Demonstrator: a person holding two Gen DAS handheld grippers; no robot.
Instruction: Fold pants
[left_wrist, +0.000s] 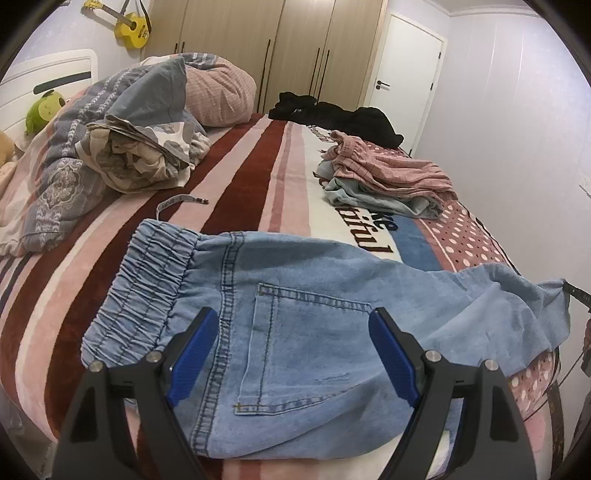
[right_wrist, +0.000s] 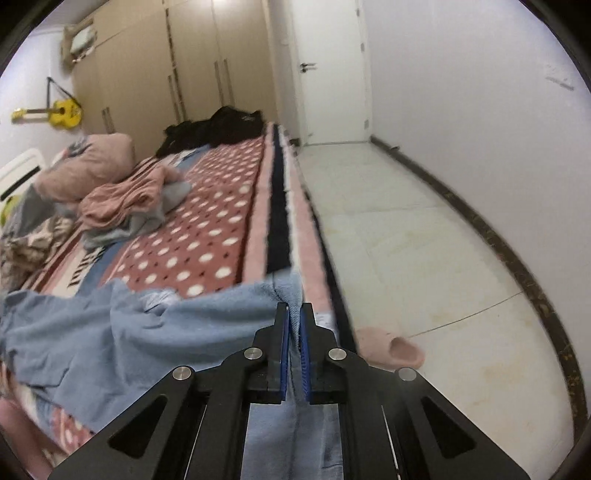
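Light blue denim pants (left_wrist: 303, 317) lie across the near end of the bed, elastic waistband (left_wrist: 147, 280) to the left and back pocket facing up. My left gripper (left_wrist: 293, 328) hovers over the seat of the pants, open, its blue pads on either side of the pocket and not pressing the cloth. In the right wrist view the legs of the pants (right_wrist: 155, 332) stretch to the bed's right edge. There my right gripper (right_wrist: 294, 325) is shut on a pinched fold of the denim.
A striped and dotted blanket (left_wrist: 258, 155) covers the bed. A folded pile of pink and grey clothes (left_wrist: 391, 181) sits mid-right, black garments (left_wrist: 340, 114) at the far end, a bundled quilt (left_wrist: 122, 136) to the left. A pink slipper (right_wrist: 391, 349) lies on the tiled floor.
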